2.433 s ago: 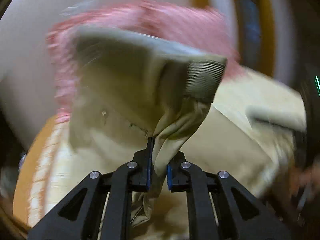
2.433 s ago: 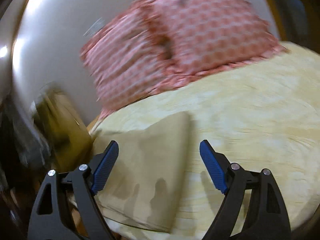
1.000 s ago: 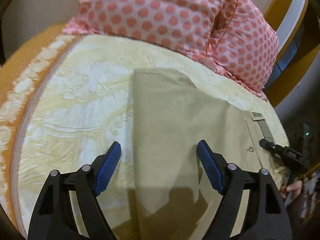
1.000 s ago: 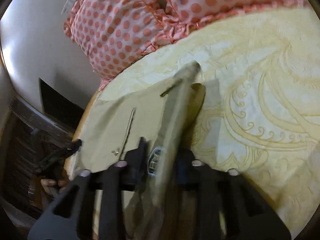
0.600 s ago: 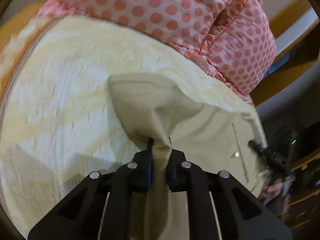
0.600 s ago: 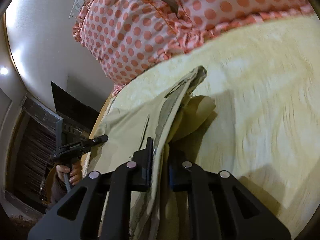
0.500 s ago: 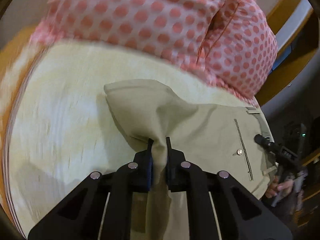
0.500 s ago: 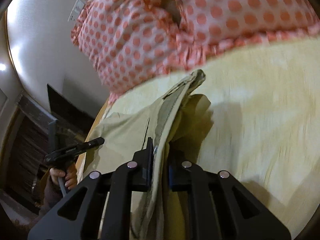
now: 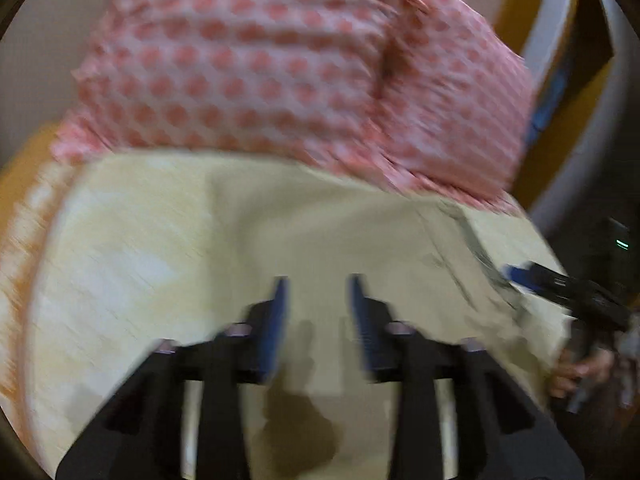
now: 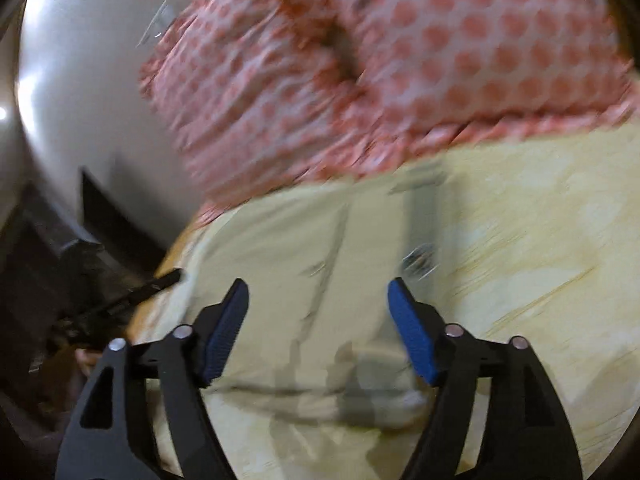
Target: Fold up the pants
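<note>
Now the left gripper point(image 9: 318, 312) has its jaws parted with only a narrow gap between the blue pads, and nothing is pinched in them. It hangs above the pants point(image 9: 320, 232), which lie flat beneath it on the bed point(image 9: 120, 248). The right gripper point(image 10: 318, 320) has its jaws spread wide and also grips nothing; it is poised over the waist part of the pants point(image 10: 288, 240), where a dark pocket slit and a belt loop show as blurred streaks.

The khaki pants are spread on the pale yellow bedspread, with their far edge reaching close to the pillows point(image 9: 280, 60) at the head of the bed. In the left wrist view the garment stretches across the bed toward its right edge, where the right gripper's blue-tipped finger point(image 9: 520, 274) pokes in above the cloth, and the person's hand point(image 9: 576, 368) shows below it at the bed's edge. In the right wrist view the left gripper's dark finger point(image 10: 160, 280) appears at the bed's left edge.

Two pink pillows with red dots lean against the pale wall point(image 10: 80, 80). Both views are smeared by motion blur, so fine detail of the cloth cannot be made out.
</note>
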{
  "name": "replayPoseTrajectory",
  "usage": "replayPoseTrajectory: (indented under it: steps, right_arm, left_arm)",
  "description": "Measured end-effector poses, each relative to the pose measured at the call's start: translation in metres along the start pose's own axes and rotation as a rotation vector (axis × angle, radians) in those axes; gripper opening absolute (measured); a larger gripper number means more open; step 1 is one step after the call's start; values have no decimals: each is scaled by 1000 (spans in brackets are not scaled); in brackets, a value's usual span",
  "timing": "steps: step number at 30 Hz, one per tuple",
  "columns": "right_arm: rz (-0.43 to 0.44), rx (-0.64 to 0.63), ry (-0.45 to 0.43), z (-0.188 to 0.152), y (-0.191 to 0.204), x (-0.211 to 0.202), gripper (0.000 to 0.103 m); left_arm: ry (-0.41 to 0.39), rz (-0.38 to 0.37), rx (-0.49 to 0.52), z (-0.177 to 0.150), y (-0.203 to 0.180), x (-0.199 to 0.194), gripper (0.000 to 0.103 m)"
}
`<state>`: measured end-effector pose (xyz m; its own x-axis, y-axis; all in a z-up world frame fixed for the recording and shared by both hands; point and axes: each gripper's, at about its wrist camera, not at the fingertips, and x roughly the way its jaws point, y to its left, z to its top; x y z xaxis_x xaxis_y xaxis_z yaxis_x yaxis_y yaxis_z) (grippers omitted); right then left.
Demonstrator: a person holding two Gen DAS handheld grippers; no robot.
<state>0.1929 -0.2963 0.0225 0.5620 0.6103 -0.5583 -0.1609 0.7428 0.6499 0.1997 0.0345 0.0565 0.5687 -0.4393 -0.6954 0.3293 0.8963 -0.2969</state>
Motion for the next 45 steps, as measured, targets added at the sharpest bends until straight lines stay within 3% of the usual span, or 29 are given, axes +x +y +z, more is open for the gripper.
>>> replayPoseTrajectory:
  steps: [1,3,4,5,7,8,10,13,16,19,21,25,33,45]
  right_arm:
    - [-17,39,20,-2,-2,7,82]
    - [44,172,3,-2,-23,6,82]
    - [64,246,3,-1,-31,2,81]
    - [57,297,-6,-2,-35,-5,80]
    - [-28,223,-59,-14,-16,-31,83]
    - [-69,161,-76,-21,-3,-37,95]
    - [-209,1,-121,-51,29,-50,101]
    - [-327,-154,-127,-94,54,-50,101]
    - [-419,-208,-122,-120,65,-35,101]
    - [-459,-234,-97,-132,72,-18,101]
    - [-514,-274,-99,-141,79,-11,101]
    - [-592,-314,-124,-155,87,-4,101]
    - [-613,-312,-204,-163,87,-3,101]
    - [-614,-314,-211,-164,86,-4,101]
  left_arm:
    - [33,-10,-13,-5,-3,9,63]
    - [125,44,-35,-14,-1,33,61]
    - [98,52,-37,-14,-1,33,61]
    - [79,120,-42,-15,-3,28,61]
    - [65,176,-47,-20,-9,15,66]
    - [39,178,-38,-29,-15,2,79]
    - [-4,220,-6,-51,-27,-19,94]
    - [-42,305,43,-92,-47,-36,96]
    - [-36,336,20,-117,-49,-39,97]
    - [-35,358,4,-131,-48,-37,97]
    - [-55,403,36,-138,-53,-39,98]
    - [-60,419,94,-145,-58,-35,102]
    - [-133,420,97,-155,-57,-38,102]
    - [-137,422,98,-155,-59,-38,102]
